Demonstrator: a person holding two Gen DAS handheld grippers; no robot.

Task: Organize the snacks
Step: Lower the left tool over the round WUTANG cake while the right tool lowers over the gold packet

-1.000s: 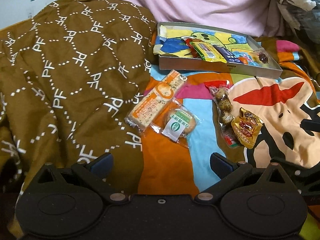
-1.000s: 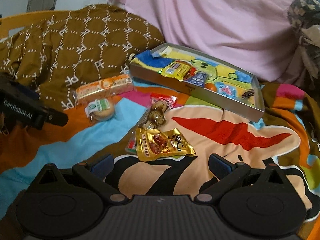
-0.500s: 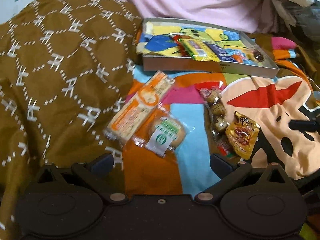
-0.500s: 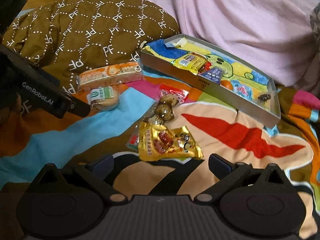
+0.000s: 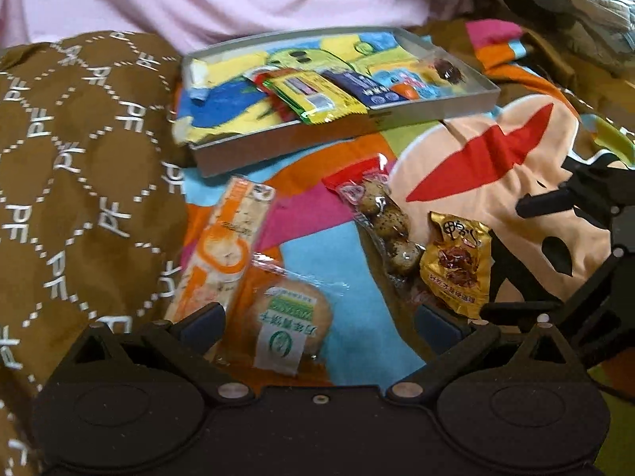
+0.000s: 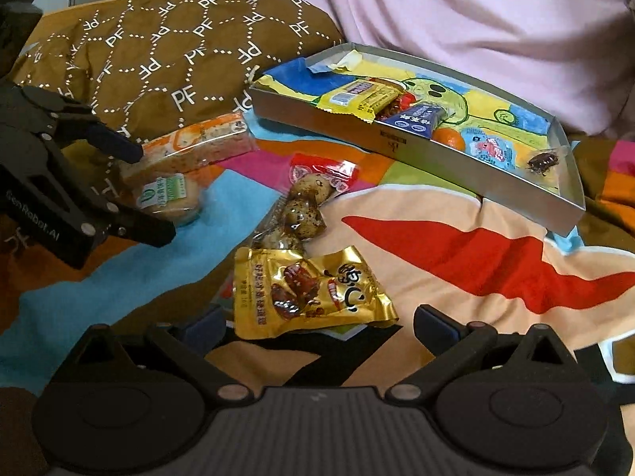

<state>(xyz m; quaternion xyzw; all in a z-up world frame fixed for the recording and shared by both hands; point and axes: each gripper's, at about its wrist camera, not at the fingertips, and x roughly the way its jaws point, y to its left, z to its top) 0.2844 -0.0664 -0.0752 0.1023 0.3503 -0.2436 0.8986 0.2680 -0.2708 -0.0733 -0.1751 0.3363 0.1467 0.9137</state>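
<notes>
Four loose snacks lie on the colourful bedspread. A round bun (image 5: 291, 317) in clear wrap sits between the fingers of my open left gripper (image 5: 319, 321), which does not grip it. Left of the bun lies a long orange cracker pack (image 5: 222, 254). A pack of quail eggs (image 6: 301, 206) lies mid-bed. The gold packet (image 6: 309, 289) sits just ahead of my open right gripper (image 6: 319, 323), partly between its fingers. The right wrist view shows the left gripper (image 6: 143, 192) around the bun (image 6: 170, 194). A grey tray (image 6: 397, 142) behind holds several snacks.
A brown patterned quilt (image 5: 79, 158) is heaped at the left, touching the cracker pack. Pink cloth (image 6: 436, 12) rises behind the tray. The right gripper (image 5: 502, 258) stands close beside the gold packet (image 5: 456, 261) in the left wrist view.
Both grippers have moved forward and lower. The left now straddles the bun; the right has closed in on the gold packet. Both stay open.
</notes>
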